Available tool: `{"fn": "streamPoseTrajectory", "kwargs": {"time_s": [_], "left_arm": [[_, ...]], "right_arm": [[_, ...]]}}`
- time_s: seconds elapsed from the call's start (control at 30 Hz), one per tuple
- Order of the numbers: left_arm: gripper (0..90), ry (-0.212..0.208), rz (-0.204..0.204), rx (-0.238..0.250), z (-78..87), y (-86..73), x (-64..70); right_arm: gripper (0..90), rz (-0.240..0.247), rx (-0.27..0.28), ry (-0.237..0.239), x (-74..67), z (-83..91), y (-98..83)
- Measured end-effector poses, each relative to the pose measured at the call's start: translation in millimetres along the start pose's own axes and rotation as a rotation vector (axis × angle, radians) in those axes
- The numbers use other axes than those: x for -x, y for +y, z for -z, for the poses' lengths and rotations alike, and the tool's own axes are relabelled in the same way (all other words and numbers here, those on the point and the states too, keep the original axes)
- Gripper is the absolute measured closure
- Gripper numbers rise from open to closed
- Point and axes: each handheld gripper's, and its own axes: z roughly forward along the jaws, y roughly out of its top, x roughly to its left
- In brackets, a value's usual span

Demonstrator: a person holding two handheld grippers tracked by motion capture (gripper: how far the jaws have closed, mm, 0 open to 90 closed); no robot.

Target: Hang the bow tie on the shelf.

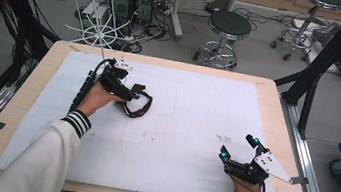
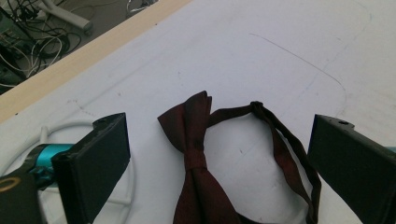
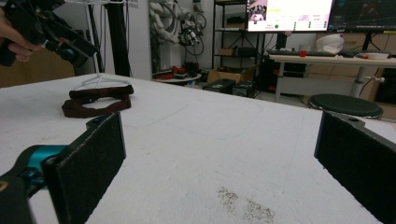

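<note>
White foam sheeting covers the wooden desk (image 1: 28, 87), and in the lower right of the high view the right hand-held gripper (image 1: 238, 147) rests on it with its jaws spread wide and nothing between them. Farther up, at the upper left of the sheet, the left hand-held gripper (image 1: 135, 91) hangs just over a dark red bow tie (image 1: 138, 104) with its strap looped beside it, jaws likewise spread either side of the knot without touching it. Beyond the desk's far edge stand a white wire rack (image 1: 97, 35) and a black stool (image 1: 229, 26).
</note>
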Motion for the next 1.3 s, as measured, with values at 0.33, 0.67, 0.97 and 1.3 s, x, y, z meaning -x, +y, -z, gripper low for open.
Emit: {"fn": "streamPoseTrajectory", "kwargs": {"time_s": [0.33,0.67,0.97,1.3], "left_arm": [[7.6,0.025,0.023,-0.073,-20.1,-8.7,-6.7],[10.3,0.037,0.040,-0.147,-34.9,-16.4,-11.3],[21.8,0.028,0.057,-0.184,-42.4,-19.6,-10.8],[40.5,0.025,0.071,-0.222,-47.0,-22.1,-10.4]], "right_arm": [[1.3,0.006,0.006,0.001,0.8,-0.3,0.0],[1.3,0.003,0.007,0.000,0.8,-0.4,-0.1],[1.2,0.003,0.005,0.000,1.1,0.0,-0.1],[1.2,0.001,0.007,0.000,1.2,0.0,-0.1]]}}
